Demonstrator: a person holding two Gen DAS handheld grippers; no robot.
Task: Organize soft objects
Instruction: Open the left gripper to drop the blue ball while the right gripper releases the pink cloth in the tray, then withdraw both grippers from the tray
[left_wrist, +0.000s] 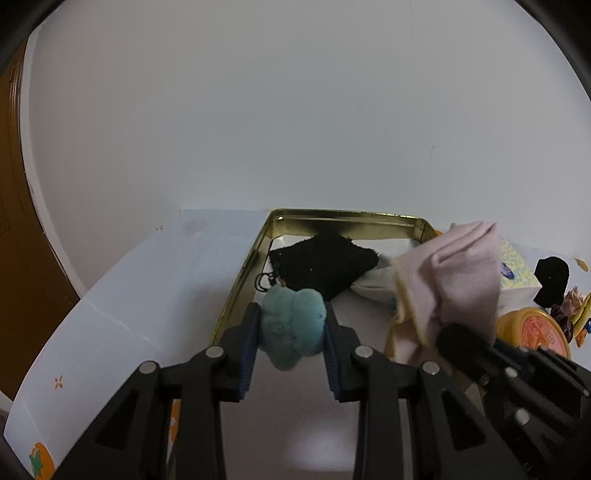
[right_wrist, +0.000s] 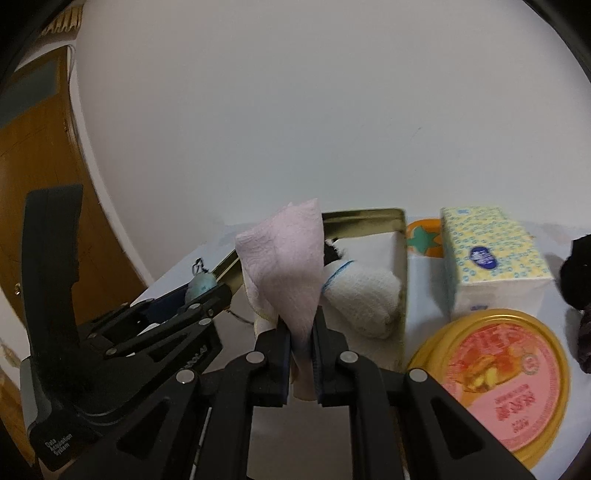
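A: Left wrist view first. Left gripper (left_wrist: 291, 332) pinching a teal plush (left_wrist: 293, 326), squeezed between the pads, held just over the near edge of the gold tin (left_wrist: 240, 273). Already in the tin: a black knitted piece (left_wrist: 325, 264) and a white cloth (left_wrist: 373, 282). Still outside, far right: a black soft item (left_wrist: 552, 280).

B: Right wrist view next. Right gripper (right_wrist: 301, 332) pressed together on a pale pink cloth (right_wrist: 286, 258), bunched upright in front of the tin. Tissue pack (right_wrist: 491, 254) and round yellow-lidded can (right_wrist: 506, 376) just beside the tin, outside it.

A: Judged roughly halfway: two pieces stowed, two in grip and not yet dropped, at least one dark item left on the table.
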